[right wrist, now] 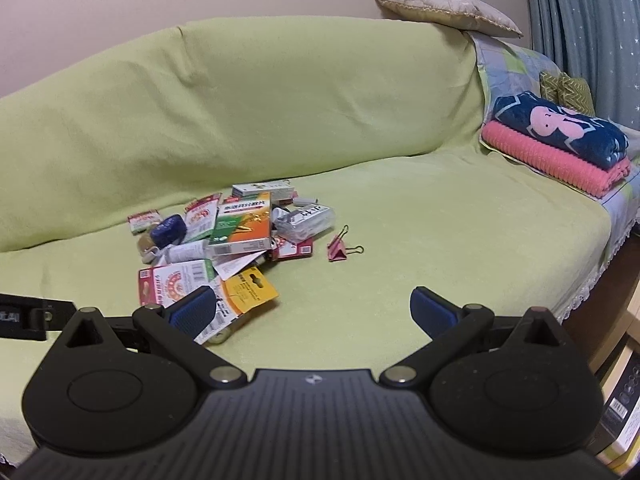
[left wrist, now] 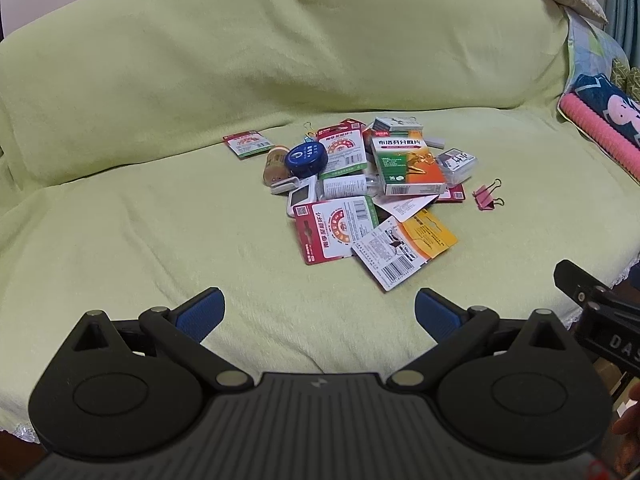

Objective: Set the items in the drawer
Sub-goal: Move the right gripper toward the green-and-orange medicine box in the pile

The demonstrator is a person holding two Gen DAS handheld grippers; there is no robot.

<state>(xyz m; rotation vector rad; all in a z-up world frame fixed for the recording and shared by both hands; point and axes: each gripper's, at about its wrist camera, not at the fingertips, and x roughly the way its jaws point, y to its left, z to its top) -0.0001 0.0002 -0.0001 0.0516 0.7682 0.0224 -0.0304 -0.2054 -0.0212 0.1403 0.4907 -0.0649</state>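
Both tools gape wide and carry nothing, left tool [left wrist: 320, 316] and right tool [right wrist: 312, 314] hovering over the near sofa [right wrist: 400, 216] edge. Farther on, the pile of items [left wrist: 360, 184] sits heaped on the seat, pink binder clip [right wrist: 340, 249] just right; no drawer is visible, so all of this remains to stow.

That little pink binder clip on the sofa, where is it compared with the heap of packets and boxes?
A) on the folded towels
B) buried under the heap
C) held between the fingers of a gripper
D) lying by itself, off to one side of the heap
D: the pink binder clip lies alone on the green sofa cover, apart from the heap, and both grippers are open and hold nothing.
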